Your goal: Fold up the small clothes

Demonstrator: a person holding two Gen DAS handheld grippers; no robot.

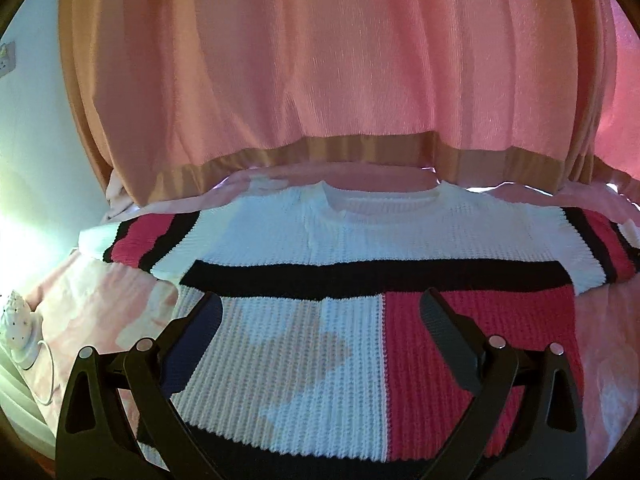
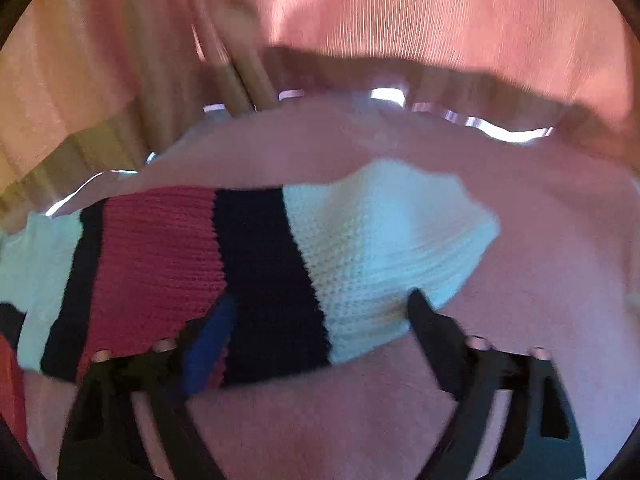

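A small knit sweater (image 1: 312, 240) in white, black and red blocks lies flat on a pink bedspread (image 1: 100, 300), neck toward the curtain, sleeves spread to both sides. My left gripper (image 1: 320, 312) is open and empty, hovering over the sweater's chest with its fingers wide apart. In the right wrist view the sweater's striped sleeve (image 2: 248, 264) lies across the bed, its white cuff (image 2: 400, 240) to the right. My right gripper (image 2: 320, 312) is open just above the sleeve's near edge, holding nothing. That view is blurred by motion.
A pink curtain (image 1: 320, 60) with a tan hem hangs close behind the bed. A white lamp-like object with a cord (image 1: 18, 324) sits at the bed's left edge. A wall socket (image 1: 6, 60) is on the left wall. Bare bedspread (image 2: 540, 260) lies right of the cuff.
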